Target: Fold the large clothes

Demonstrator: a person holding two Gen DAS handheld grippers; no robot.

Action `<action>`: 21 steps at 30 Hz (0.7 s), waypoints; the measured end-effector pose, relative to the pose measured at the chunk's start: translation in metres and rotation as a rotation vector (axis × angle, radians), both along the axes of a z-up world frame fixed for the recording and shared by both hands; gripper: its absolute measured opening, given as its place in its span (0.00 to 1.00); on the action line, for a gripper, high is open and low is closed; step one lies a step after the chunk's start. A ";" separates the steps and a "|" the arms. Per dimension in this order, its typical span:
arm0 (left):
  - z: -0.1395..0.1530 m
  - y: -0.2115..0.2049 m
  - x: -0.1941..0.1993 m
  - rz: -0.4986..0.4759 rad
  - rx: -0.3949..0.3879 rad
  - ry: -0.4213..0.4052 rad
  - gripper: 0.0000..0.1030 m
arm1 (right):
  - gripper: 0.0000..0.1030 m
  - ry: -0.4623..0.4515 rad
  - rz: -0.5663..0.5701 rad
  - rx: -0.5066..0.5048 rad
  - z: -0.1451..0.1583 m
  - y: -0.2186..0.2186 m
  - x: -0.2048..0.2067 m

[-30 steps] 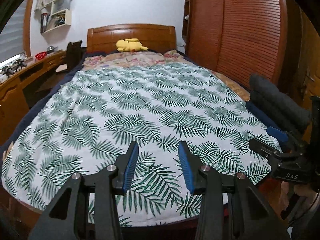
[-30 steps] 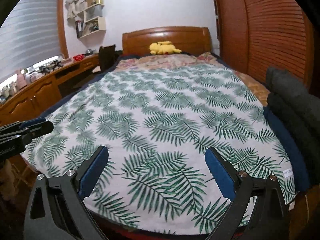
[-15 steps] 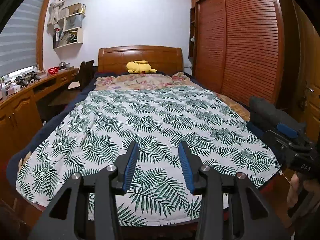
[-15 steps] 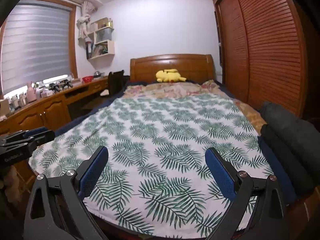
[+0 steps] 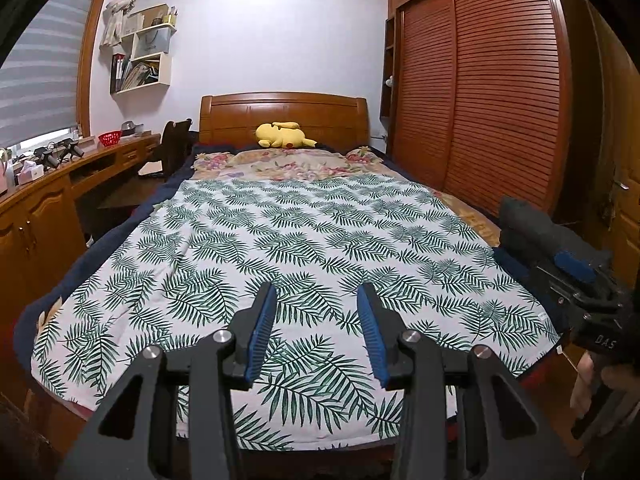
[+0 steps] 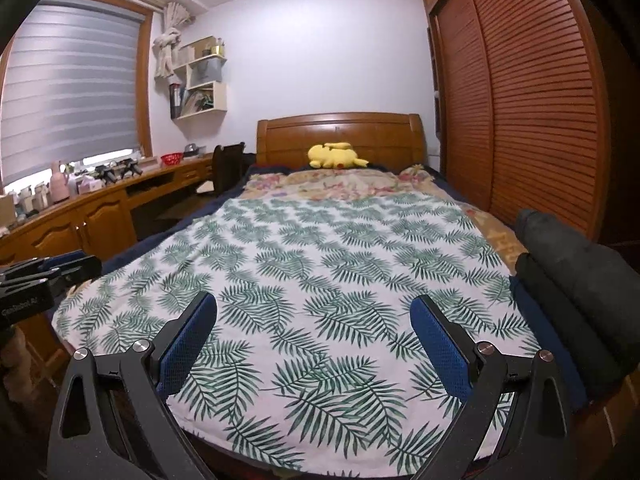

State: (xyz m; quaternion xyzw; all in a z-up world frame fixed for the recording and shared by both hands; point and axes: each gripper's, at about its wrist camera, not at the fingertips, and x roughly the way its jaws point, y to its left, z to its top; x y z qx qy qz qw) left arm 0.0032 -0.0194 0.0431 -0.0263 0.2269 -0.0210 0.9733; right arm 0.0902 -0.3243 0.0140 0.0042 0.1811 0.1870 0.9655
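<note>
Since a second ago both cameras are tilting upward: the ceiling and the top of the wardrobe (image 5: 500, 92) are now showing, and the bed is sitting lower in both views. The left gripper (image 5: 316, 300) is keeping the same moderate gap between its blue pads, holding nothing. The right gripper (image 6: 314, 312) is keeping its fingers spread wide, also holding nothing.

One large leaf-print cloth (image 5: 312, 248) is lying flat across the bed, well apart from both grippers, filling the middle of each view from six o'clock up to about twelve o'clock. Its near hem is hanging at the foot edge under the fingers. One floral cover (image 5: 288, 162) is lying beyond it, and one yellow plush toy (image 5: 282, 136) is resting at twelve o'clock against the single wooden headboard (image 5: 284, 112).

At three o'clock two dark rolled items (image 6: 568, 280) are lying stacked along the right edge of the bed, just beside the cloth. In the left wrist view the right gripper is showing at four o'clock; in the right wrist view the left one is showing at nine o'clock. One long desk (image 6: 100, 204) is running along the ten o'clock side, with one red basket (image 6: 172, 158) on it and one chair (image 6: 226, 166) beside it.
</note>
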 end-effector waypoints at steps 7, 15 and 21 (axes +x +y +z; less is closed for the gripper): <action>0.001 -0.002 -0.001 0.006 0.004 -0.006 0.40 | 0.96 0.003 -0.008 0.003 -0.002 -0.001 0.001; 0.001 -0.003 -0.001 0.005 -0.001 -0.007 0.40 | 0.96 0.001 -0.010 0.005 -0.002 0.000 0.000; 0.001 -0.002 -0.002 0.005 -0.002 -0.008 0.40 | 0.96 -0.001 -0.011 0.005 -0.003 -0.003 0.000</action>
